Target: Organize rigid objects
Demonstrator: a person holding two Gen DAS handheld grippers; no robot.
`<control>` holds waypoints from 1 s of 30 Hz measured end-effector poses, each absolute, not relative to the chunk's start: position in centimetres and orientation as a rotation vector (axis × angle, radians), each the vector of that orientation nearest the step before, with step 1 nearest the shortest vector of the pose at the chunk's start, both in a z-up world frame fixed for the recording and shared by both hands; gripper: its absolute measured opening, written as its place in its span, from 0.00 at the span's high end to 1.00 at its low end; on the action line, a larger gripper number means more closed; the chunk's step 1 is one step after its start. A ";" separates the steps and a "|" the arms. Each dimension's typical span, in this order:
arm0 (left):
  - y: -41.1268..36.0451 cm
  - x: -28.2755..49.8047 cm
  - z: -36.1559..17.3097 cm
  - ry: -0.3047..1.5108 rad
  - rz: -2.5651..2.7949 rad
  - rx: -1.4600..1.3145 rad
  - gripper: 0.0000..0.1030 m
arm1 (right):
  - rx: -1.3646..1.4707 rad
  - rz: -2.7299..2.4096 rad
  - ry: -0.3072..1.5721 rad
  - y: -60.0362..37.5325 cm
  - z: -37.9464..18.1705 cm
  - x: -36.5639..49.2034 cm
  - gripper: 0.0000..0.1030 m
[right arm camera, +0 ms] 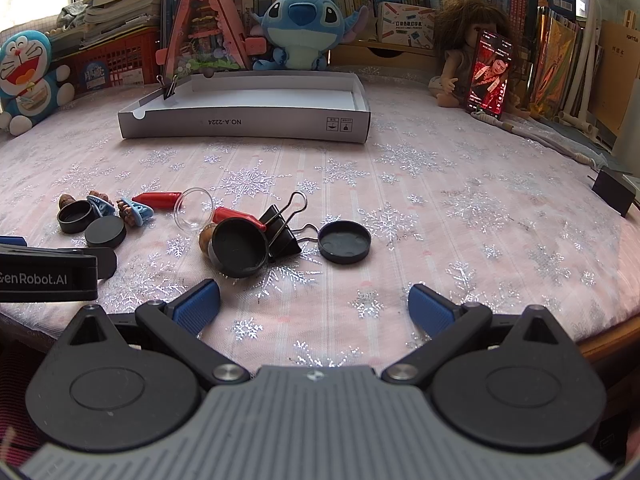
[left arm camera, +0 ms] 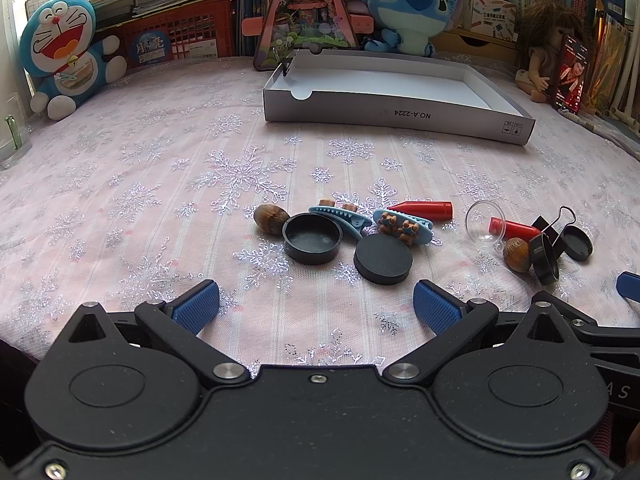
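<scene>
Small items lie scattered on the snowflake cloth. In the left wrist view: a black cup-shaped cap, a black puck, two blue hair clips, a red cone piece and a walnut. My left gripper stands open just short of them, holding nothing. In the right wrist view: a black cap leaning on a walnut, a black binder clip, a flat black lid and a clear dome. My right gripper is open and holds nothing. A white box stands behind, with a small binder clip on its left wall.
Plush toys, a red crate, books and a doll with a phone line the back. A glass stands at the far left. A black block and a white cable lie at the right edge.
</scene>
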State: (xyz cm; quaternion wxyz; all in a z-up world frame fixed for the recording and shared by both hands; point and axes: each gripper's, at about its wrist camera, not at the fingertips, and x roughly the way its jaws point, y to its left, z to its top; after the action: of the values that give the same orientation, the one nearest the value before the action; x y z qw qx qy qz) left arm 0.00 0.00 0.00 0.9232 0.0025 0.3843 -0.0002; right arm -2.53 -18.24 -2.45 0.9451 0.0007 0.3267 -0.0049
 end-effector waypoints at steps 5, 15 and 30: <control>0.0 0.0 0.0 0.788 -0.001 0.005 0.00 | 0.001 -0.009 0.664 -18.2 -2.4 -2.5 0.00; 0.7 -0.4 -0.1 0.757 -0.037 0.012 0.00 | -0.002 -0.008 0.626 -18.2 -2.7 -3.1 0.00; 1.5 -1.4 -0.3 0.706 -0.099 0.001 0.04 | -0.005 0.058 0.536 -18.4 -2.4 -4.1 0.02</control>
State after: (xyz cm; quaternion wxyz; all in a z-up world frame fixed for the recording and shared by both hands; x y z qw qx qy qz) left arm -1.40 1.54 -0.28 0.9372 0.0004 0.3454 -0.0482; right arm -4.07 -18.43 -2.41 0.9639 -0.0023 0.2646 0.0289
